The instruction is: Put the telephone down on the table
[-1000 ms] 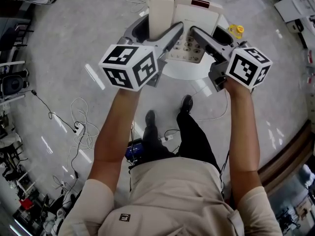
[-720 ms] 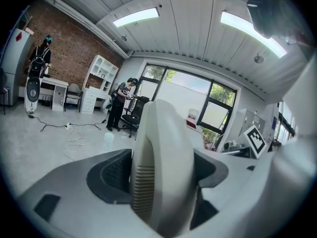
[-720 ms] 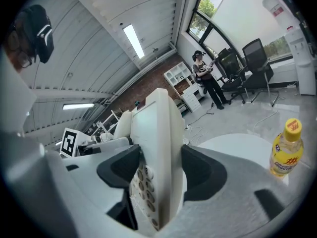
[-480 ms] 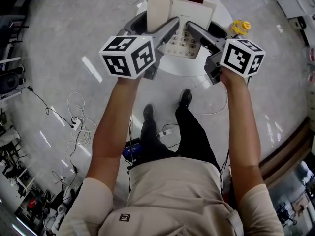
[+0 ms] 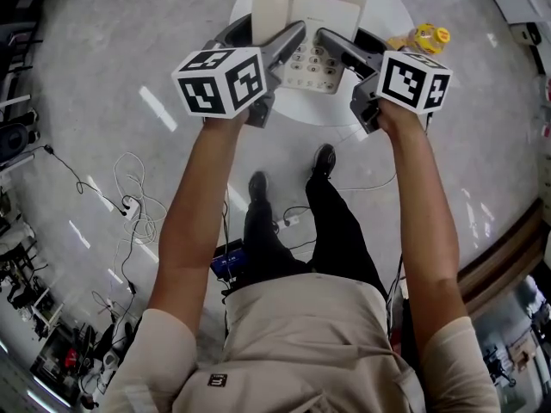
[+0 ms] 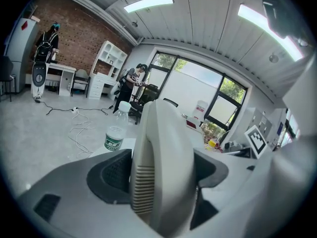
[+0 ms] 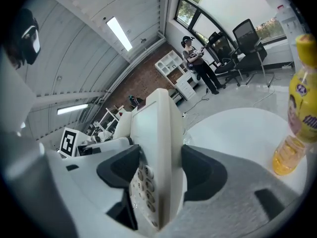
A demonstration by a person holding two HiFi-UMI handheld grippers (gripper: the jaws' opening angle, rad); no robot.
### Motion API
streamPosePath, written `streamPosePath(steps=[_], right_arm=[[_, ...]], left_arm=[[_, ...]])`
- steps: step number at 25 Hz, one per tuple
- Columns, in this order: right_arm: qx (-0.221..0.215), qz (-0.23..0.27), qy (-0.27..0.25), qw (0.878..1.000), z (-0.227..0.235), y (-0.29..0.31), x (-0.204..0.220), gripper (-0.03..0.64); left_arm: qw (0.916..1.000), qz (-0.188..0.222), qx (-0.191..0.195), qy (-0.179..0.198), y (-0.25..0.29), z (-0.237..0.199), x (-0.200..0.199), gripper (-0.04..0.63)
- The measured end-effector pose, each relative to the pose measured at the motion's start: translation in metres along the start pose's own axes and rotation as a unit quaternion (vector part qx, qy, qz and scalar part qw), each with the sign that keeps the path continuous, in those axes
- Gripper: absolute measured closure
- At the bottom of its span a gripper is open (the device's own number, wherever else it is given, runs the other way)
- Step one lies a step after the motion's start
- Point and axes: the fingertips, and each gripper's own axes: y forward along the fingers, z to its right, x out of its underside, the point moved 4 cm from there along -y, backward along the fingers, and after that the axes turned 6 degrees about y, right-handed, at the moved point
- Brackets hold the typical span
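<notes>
Gripping the telephone (image 5: 314, 11) from both sides, the two hand-held grippers are seen over the round white worktop (image 5: 387, 7). The left hand-held gripper (image 5: 263, 41) is closed on the handset (image 6: 161, 167) side of the telephone (its dark pads (image 6: 111, 175) are pressed against either face of the cream shell). The right hand-held gripper (image 5: 357, 46) is clamped on the opposite edge, beside the keypad (image 7: 143, 182). The telephone is held between them above the near part of the worktop; whether its underside touches the surface cannot be told. A yellow bottle (image 5: 428, 37) is stood on the worktop just right of the right hand-held gripper. A clear bottle with a green label (image 6: 115, 135) is seen beyond the handset.
</notes>
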Motion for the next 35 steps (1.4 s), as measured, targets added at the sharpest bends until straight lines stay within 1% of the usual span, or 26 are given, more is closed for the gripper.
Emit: streamPosePath(steps=[7, 13, 18, 25, 31, 35], right_arm=[[0.006, -0.016, 0.017, 1.000, 0.021, 0.036, 0.019, 0.359], [0.012, -0.026, 0.033, 0.999, 0.041, 0.034, 0.020, 0.359], [0.017, -0.037, 0.045, 0.998, 0.056, 0.051, 0.030, 0.359], [0.028, -0.054, 0.066, 0.996, 0.084, 0.063, 0.046, 0.356], [0.046, -0.077, 0.078, 0.993, 0.106, 0.078, 0.061, 0.350], [0.055, -0.085, 0.084, 0.991, 0.117, 0.087, 0.067, 0.345]], left_arm=[[0.9997, -0.020, -0.001, -0.015, 0.014, -0.035, 0.026, 0.244], [0.9986, -0.039, 0.011, -0.034, 0.035, -0.030, 0.039, 0.244], [0.9975, -0.053, 0.010, -0.046, 0.047, -0.046, 0.056, 0.244], [0.9951, -0.080, 0.006, -0.058, 0.067, -0.056, 0.081, 0.244], [0.9916, -0.105, 0.004, -0.075, 0.084, -0.069, 0.105, 0.244], [0.9893, -0.118, 0.004, -0.086, 0.092, -0.077, 0.115, 0.244]])
